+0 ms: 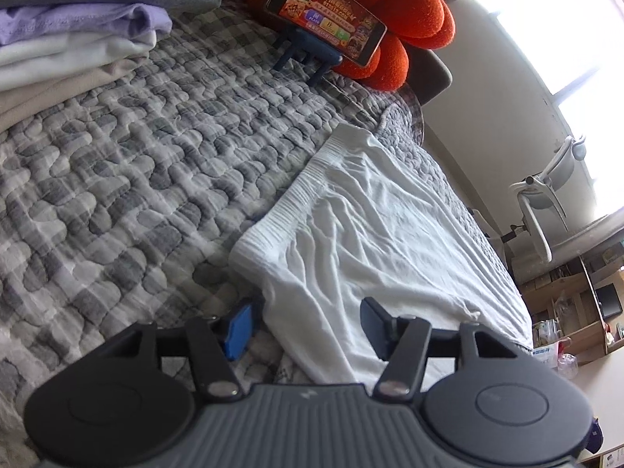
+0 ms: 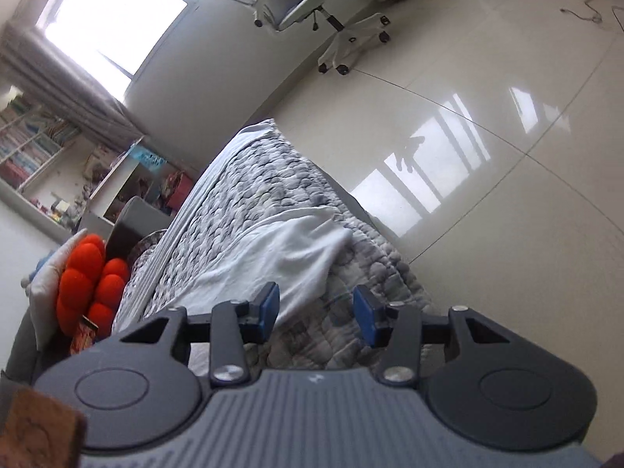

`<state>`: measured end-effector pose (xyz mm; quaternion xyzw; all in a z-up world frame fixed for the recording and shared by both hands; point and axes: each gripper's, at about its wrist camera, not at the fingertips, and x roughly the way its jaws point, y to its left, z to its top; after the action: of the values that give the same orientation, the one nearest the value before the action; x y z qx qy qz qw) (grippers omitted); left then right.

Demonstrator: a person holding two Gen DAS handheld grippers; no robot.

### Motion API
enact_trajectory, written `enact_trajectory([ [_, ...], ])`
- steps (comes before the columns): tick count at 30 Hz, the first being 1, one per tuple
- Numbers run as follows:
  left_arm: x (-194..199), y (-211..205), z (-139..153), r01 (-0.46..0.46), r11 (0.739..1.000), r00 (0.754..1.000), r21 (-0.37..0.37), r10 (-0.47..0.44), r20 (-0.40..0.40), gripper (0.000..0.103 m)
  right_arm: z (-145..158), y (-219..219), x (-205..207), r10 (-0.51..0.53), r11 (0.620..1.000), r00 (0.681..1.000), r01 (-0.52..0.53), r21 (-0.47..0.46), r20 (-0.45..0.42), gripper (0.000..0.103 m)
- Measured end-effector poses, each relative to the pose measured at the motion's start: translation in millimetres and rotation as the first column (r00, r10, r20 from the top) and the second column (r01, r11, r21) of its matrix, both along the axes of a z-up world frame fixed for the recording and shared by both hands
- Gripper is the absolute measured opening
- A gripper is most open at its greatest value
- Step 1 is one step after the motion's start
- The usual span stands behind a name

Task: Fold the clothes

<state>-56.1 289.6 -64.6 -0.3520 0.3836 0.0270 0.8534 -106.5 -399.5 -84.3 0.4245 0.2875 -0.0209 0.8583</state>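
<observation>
White shorts (image 1: pixel 366 230) with a ribbed waistband lie flat and wrinkled on the grey checked quilt (image 1: pixel 136 163). My left gripper (image 1: pixel 308 323) is open, its blue pads (image 1: pixel 238 329) straddling the near leg edge of the shorts, just above the cloth. In the right wrist view the same white shorts (image 2: pixel 284 253) lie near the bed's edge. My right gripper (image 2: pixel 316 312) hangs open above the quilt (image 2: pixel 273 179), close to the garment's near corner, with nothing between its fingers.
A stack of folded clothes (image 1: pixel 70 31), grey, lilac, white and beige, sits at the far left of the bed. A phone on a blue stand (image 1: pixel 327 15) leans against an orange cushion (image 1: pixel 413 11). Beyond the bed edge are tiled floor (image 2: pixel 487 156) and a white swivel chair (image 2: pixel 312 4).
</observation>
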Motion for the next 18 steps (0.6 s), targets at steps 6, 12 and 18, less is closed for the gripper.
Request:
enact_trajectory([
  [6,4.6,-4.5,-4.0,-0.010,0.998,1.000,0.065,0.009,0.014,0.011,-4.9,2.1,4.2,-0.063,0.998,0.997,0.063,-0.009,-0.032,0.020],
  [12,-4.0,-2.0,6.9,-0.046,0.992,0.998,0.115,0.042,0.040,0.003,15.1,4.6,-7.8,-0.099,0.992,0.995,0.101,-0.075,0.024,0.003],
  [18,-11.3,-0.8,17.7,-0.043,0.988,0.996,0.148,0.032,0.078,0.003,37.4,5.8,-22.5,-0.131,0.979,0.987,0.143,-0.142,0.093,0.001],
])
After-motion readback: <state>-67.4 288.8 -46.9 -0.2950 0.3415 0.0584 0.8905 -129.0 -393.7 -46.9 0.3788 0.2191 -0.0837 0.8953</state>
